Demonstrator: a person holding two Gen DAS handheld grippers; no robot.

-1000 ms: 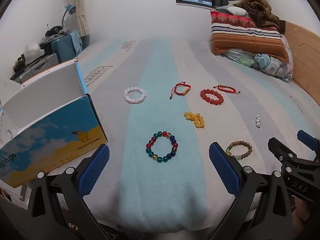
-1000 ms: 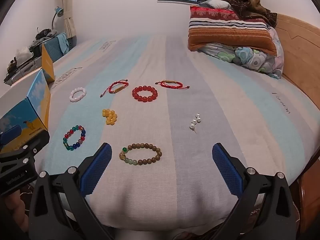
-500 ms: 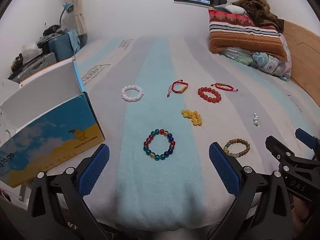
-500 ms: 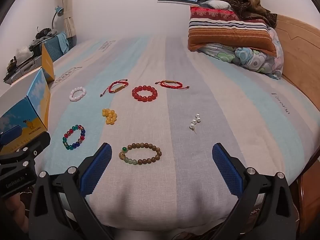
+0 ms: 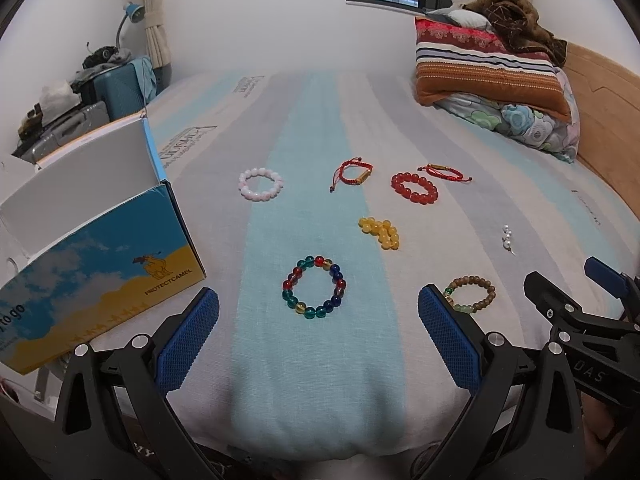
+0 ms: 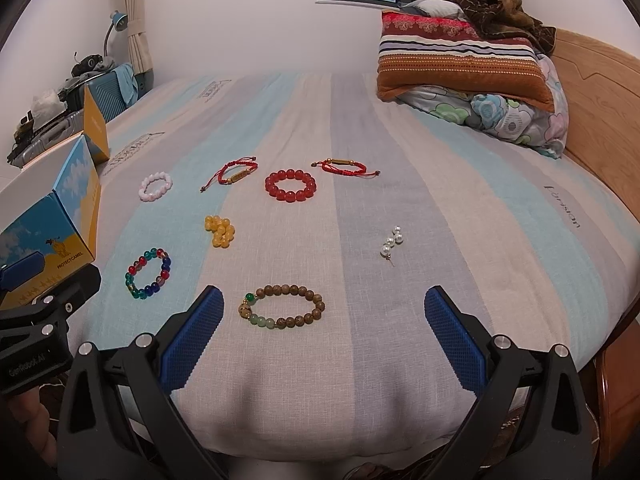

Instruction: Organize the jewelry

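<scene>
Several pieces of jewelry lie on the striped bed. A multicolour bead bracelet lies just ahead of my open, empty left gripper. A brown bead bracelet lies just ahead of my open, empty right gripper. Farther off lie a yellow bead bracelet, a pink-white bracelet, a red bead bracelet, two red cord bracelets and a pearl piece. An open blue and yellow box stands at the left.
Stacked pillows lie at the far right by a wooden headboard. Suitcases and clutter stand beyond the bed's left side. The bed's front edge is right under both grippers.
The left wrist view has shifted slightly, so the jewelry sits a little higher and further left. The right gripper has hardly moved. Both grippers stay open.
</scene>
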